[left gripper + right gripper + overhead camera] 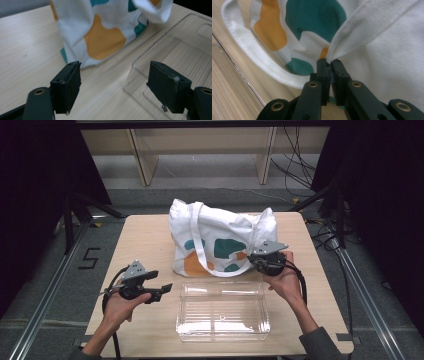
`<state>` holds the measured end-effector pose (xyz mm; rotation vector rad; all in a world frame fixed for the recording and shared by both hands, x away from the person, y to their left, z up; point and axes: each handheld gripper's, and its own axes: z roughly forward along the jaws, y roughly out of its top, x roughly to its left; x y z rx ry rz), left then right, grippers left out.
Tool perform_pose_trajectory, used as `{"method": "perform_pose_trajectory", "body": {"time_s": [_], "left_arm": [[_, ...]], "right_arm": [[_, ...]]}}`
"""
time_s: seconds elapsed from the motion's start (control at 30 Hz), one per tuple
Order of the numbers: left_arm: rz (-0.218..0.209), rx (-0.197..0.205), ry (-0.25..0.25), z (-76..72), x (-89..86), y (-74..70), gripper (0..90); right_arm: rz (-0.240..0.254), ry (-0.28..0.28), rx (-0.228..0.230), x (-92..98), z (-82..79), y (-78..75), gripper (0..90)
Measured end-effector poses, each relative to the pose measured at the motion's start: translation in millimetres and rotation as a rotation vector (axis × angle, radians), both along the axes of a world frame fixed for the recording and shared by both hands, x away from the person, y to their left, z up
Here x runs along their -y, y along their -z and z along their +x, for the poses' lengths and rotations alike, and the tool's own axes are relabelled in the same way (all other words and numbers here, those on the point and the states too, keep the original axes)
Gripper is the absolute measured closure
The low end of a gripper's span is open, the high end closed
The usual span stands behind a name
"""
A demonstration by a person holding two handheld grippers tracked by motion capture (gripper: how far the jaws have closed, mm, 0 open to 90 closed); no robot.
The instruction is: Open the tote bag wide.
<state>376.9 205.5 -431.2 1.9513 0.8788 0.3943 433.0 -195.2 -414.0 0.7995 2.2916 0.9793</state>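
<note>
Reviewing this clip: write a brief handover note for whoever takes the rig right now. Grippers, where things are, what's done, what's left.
Right gripper: shut on a fold of the tote bag, at its near right edge.
Left gripper: open, holding nothing, fingers over the table beside the clear plastic box.
Bag lies at mid-table, handle loop toward the box, which sits in front of it, lidless and empty.
Done: bag gripped on one side.
Left: probably a left-side grip, then moving the bag; destination can't be told.

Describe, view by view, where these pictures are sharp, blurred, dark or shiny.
High view: dark surroundings, evenly lit table, highlights on the clear box. Left gripper view: the left gripper sharp, the tote bag soft behind it. Right gripper view: weave crisp where the right gripper pinches the bag, blurrier farther off.
</note>
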Motion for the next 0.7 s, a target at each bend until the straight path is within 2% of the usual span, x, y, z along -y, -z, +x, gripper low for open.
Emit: {"method": "perform_pose_trajectory", "body": {"time_s": [0.1,0.13,0.17,0.2,0.27,0.3,0.4,0.43,0.5,0.53,0.7], "left_arm": [[-0.024,-0.026,0.016,13.0,12.6,-9.0,25.7],[-0.157,-0.188,-0.164,1.6,28.4,-11.7,26.1],[-0.153,-0.205,-0.170,3.8,31.8,-14.7,26.2],[-0.145,-0.191,-0.161,9.0,34.7,-17.7,26.2],[-0.109,-0.134,-0.062,23.8,36.6,-25.5,27.5],[-0.019,-0.027,0.054,39.0,31.9,-30.8,28.1],[-0.028,-0.025,0.054,51.1,43.2,-45.7,28.5],[-0.027,-0.012,0.060,54.7,47.9,-50.4,29.0],[-0.017,0.002,0.074,62.1,59.4,-60.0,29.1],[0.002,0.003,0.079,65.7,64.0,-63.2,28.4],[0.013,0.003,0.079,78.7,86.1,-70.8,26.7]], "right_arm": [[-0.004,-0.003,-0.019,-1.4,2.0,4.6,86.8],[-0.007,-0.017,-0.022,-1.0,3.4,6.4,86.9],[0.014,-0.018,-0.035,-1.6,3.8,8.7,87.0],[0.020,-0.017,-0.044,-1.6,3.8,10.0,87.0],[0.015,-0.019,-0.044,-1.0,5.0,12.3,87.1],[0.017,-0.018,-0.046,-1.1,5.7,13.3,87.1],[0.022,-0.039,-0.063,0.4,8.8,14.8,87.1],[0.030,-0.024,-0.065,0.0,8.2,15.7,87.2],[0.033,-0.031,-0.069,-0.4,8.5,16.7,87.2],[0.034,-0.031,-0.068,-0.8,8.1,17.3,87.2],[0.038,-0.030,-0.070,-0.8,6.9,16.8,87.2]]}}
